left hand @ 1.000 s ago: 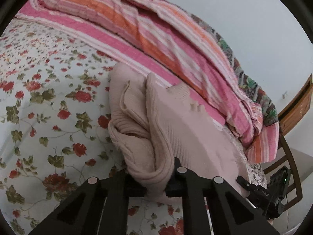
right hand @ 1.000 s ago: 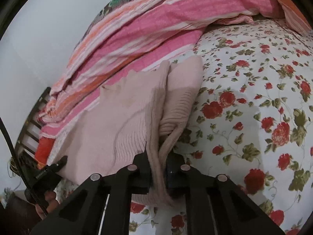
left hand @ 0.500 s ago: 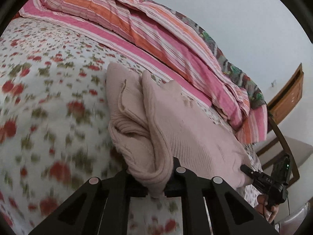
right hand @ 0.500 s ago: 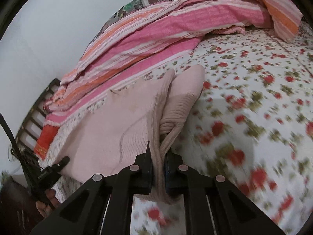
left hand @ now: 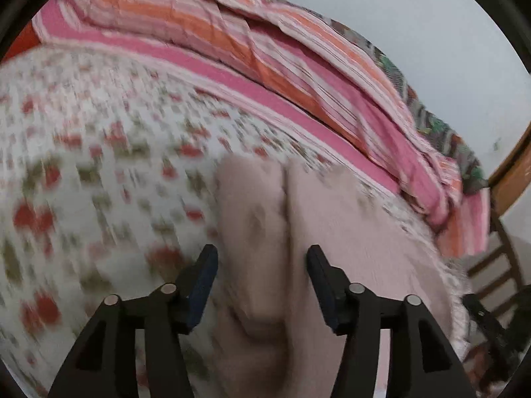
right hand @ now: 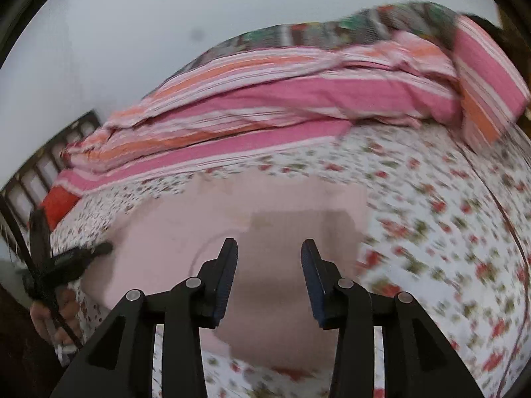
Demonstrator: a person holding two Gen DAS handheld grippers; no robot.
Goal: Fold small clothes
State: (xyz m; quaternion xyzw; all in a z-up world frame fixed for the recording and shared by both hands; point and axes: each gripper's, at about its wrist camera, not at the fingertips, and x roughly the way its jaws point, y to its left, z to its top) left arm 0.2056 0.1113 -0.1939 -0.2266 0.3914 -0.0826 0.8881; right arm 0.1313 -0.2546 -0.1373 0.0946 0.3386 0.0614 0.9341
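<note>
A pale pink knitted sweater (left hand: 348, 232) lies folded on the floral bedsheet (left hand: 99, 152), with a thick fold ridge running between the fingers of my left gripper (left hand: 262, 262). That gripper is open and holds nothing. In the right wrist view the sweater (right hand: 265, 219) lies flat below my right gripper (right hand: 269, 255), which is also open and empty. Both views are motion-blurred. The left gripper (right hand: 66, 262) and the hand holding it show at the left edge of the right wrist view.
A pink and orange striped blanket (left hand: 265, 53) is heaped along the far side of the bed, also in the right wrist view (right hand: 282, 99). A wooden headboard (left hand: 511, 165) and a dark chair (left hand: 497, 265) stand at the right. A dark bed frame (right hand: 43, 172) is at the left.
Both grippers were shut on the sweater's edge and have opened and let it go. The sweater now lies on the sheet. Both cameras are moving fast.
</note>
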